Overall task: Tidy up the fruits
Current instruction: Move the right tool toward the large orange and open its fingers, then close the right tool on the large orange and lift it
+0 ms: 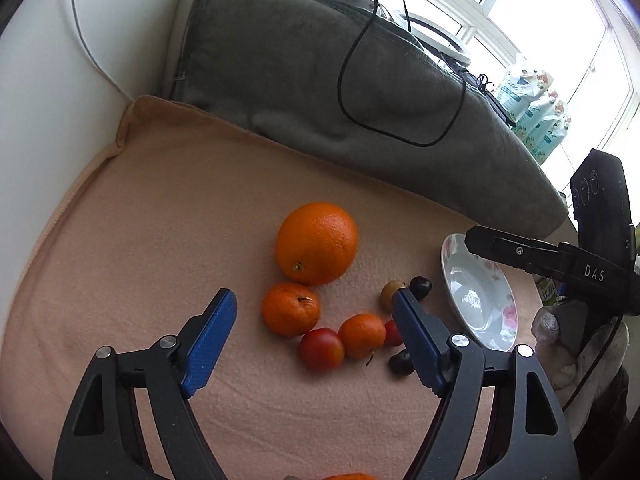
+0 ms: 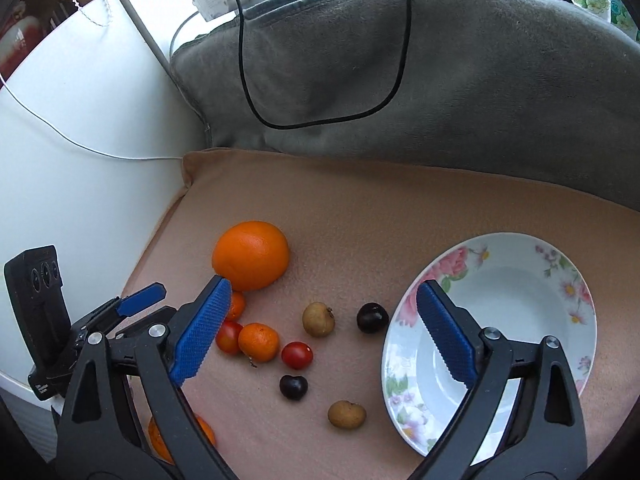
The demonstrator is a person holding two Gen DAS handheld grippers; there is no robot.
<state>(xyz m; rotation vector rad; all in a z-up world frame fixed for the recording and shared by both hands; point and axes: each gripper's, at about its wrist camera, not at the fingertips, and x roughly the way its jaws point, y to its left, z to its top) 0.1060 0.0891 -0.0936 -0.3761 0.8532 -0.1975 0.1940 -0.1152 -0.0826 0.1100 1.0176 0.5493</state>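
Fruit lies on a peach cloth: a large orange [image 1: 316, 242] [image 2: 251, 255], a mandarin [image 1: 291, 309], a smaller mandarin [image 1: 362, 335] [image 2: 258, 342], red tomatoes [image 1: 321, 349] [image 2: 297, 355], dark cherries [image 2: 372, 317] [image 2: 293, 387] and tan longans [image 2: 318, 319] [image 2: 347, 414]. A floral white plate [image 2: 520, 280] [image 1: 476, 300] sits to the right. My left gripper [image 1: 316, 340] is open above the small fruits. My right gripper [image 2: 324, 332] is open and empty, its right finger over the plate's rim.
A grey cushion [image 1: 320, 80] with a looped black cable [image 1: 400, 120] lies behind the cloth. A white wall [image 2: 80, 160] stands on the left. Another mandarin [image 2: 160, 436] lies near the cloth's front left. Packets [image 1: 536, 116] stand by the window.
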